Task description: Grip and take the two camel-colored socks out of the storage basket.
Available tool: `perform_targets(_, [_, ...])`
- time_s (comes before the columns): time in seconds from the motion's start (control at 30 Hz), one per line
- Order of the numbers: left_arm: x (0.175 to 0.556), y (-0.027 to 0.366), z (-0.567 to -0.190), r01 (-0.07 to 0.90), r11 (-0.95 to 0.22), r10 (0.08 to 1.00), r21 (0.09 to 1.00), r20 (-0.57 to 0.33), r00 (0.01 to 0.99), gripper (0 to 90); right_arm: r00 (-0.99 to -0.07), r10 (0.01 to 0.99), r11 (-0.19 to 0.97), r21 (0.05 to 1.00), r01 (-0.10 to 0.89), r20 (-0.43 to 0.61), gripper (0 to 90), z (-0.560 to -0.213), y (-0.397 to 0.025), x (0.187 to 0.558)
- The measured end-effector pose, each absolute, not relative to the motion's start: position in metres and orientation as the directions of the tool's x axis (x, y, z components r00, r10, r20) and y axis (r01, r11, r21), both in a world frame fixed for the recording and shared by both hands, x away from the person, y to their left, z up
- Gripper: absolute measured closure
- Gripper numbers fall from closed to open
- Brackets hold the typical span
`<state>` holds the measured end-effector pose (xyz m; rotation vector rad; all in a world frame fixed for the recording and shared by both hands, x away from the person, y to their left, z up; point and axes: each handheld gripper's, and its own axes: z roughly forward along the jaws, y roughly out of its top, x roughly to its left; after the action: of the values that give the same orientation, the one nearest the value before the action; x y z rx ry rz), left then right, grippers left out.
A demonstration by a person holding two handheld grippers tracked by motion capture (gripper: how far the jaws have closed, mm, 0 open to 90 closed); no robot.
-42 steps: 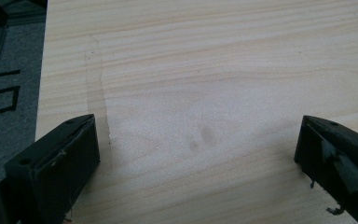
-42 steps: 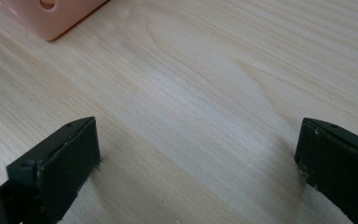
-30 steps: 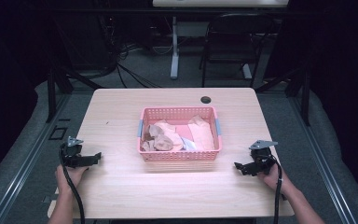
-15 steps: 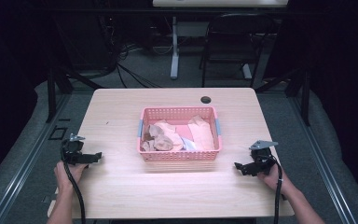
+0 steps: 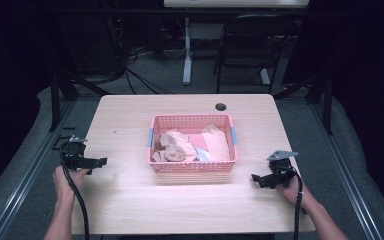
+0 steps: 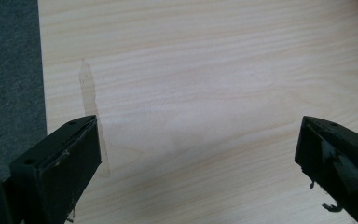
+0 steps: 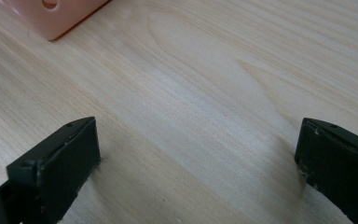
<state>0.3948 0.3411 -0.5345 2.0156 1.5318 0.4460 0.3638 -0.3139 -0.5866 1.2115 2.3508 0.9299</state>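
- pink basket (image 7: 56,14) is mostly chopped off by the top edge in the right gripper view
- clothes (image 5: 180,146) piled in it, can't really tell what's what

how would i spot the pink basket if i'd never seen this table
Start at the light wooden table and look to its middle, between the two hand-held tongs. The pink basket sits there, a rectangular plastic bin with perforated walls and small blue-grey tabs on its short ends, holding crumpled tan and pink cloths. It is the one container on the table.
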Motion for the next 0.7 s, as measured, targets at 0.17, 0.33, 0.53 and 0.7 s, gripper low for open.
perform_targets(0.17, [0.401,0.334,-0.513,0.776,-0.212,0.947,0.595,-0.071,0.313,0.1,-0.581,0.814,0.423,0.685,0.594,0.001,0.0,-0.587,-0.314,0.364])
perform_targets(0.33, [0.408,0.324,-0.491,0.781,-0.257,0.937,0.57,-0.051,0.345,0.1,-0.578,0.816,0.421,0.686,0.594,-0.001,0.0,-0.587,-0.314,0.363])
perform_targets(0.53, [0.419,0.314,-0.462,0.773,-0.305,0.92,0.557,-0.037,0.389,0.1,-0.576,0.817,0.42,0.685,0.595,0.0,0.0,-0.587,-0.313,0.364])
perform_targets(0.7, [0.427,0.3,-0.444,0.758,-0.345,0.904,0.554,-0.023,0.428,0.1,-0.576,0.817,0.42,0.686,0.595,-0.001,0.0,-0.587,-0.313,0.363])
